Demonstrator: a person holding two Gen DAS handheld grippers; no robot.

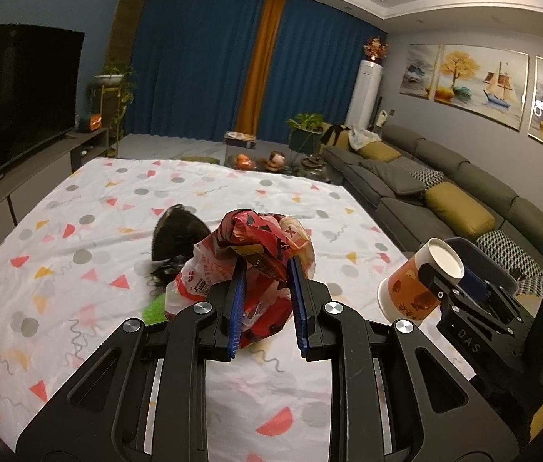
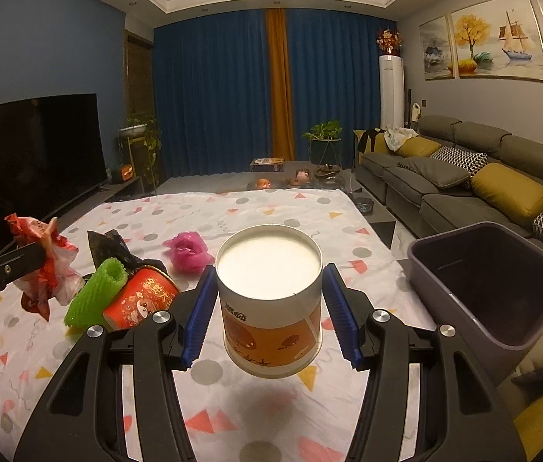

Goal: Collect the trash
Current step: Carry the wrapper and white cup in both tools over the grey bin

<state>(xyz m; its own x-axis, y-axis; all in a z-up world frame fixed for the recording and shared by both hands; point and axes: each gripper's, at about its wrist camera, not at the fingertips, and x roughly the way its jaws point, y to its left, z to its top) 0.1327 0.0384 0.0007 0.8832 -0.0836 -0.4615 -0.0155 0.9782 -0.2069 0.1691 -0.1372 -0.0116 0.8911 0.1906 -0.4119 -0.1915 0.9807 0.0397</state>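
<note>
My left gripper (image 1: pixel 265 269) is shut on a crumpled red and white plastic bag (image 1: pixel 248 258) and holds it above the patterned tablecloth (image 1: pixel 79 231). The bag also shows in the right wrist view (image 2: pixel 46 269), held by the left gripper. My right gripper (image 2: pixel 269 273) is shut on an orange and white paper cup (image 2: pixel 271 300), held bottom-forward above the table. The cup also shows in the left wrist view (image 1: pixel 417 281). A dark purple bin (image 2: pixel 502 288) stands at the table's right edge.
On the cloth lie a black bag (image 2: pixel 111 246), a green foam net (image 2: pixel 98 292), a red can (image 2: pixel 140 300) and a pink wad (image 2: pixel 188 252). A grey sofa (image 2: pixel 463 188) runs along the right. A TV (image 2: pixel 29 154) stands at the left.
</note>
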